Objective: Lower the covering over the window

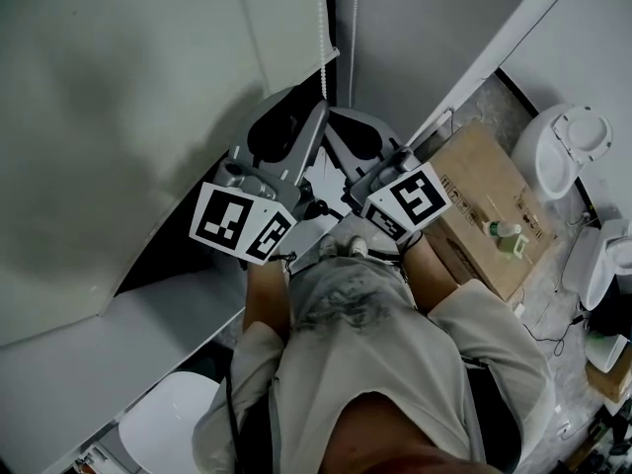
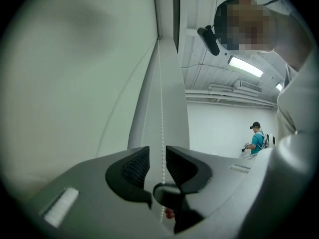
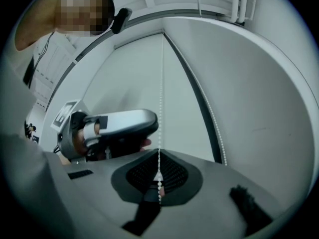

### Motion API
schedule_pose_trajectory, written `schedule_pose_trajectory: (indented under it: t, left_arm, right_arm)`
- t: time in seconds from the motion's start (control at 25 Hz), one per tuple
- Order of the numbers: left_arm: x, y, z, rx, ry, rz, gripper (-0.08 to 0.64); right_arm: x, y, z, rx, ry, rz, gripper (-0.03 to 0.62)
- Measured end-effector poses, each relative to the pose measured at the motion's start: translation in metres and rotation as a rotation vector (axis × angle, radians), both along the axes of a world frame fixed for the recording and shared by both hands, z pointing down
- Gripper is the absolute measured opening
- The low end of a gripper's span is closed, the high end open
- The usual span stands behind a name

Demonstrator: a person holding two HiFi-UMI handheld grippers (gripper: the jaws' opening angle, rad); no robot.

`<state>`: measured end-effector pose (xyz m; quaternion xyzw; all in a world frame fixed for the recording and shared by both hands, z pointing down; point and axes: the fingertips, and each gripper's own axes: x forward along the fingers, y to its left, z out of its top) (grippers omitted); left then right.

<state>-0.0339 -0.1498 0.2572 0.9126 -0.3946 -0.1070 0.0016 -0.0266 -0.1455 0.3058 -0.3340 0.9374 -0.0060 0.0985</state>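
- Right gripper jaws are clamping shut on the bead chain, which is running straight up from them.
- Left gripper jaws are standing apart, with the chain passing between the ribbed pads and not pinched.
- The left is sitting higher on the chain, so I'm judging the right as doing the pulling.
- Chain: thin, small white beads. Blind: smooth matte sheet, hanging left of the left jaws.
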Motion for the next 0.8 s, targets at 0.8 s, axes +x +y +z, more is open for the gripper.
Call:
schedule_pose_trajectory:
  t: [0.8]
  left_arm:
    - [0.034,-0.010,0.013,-0.038,-0.064,0.036,0.017]
  right_arm:
    - [0.006,0.004,0.041,-0.073,0.036,-0.001,0.021]
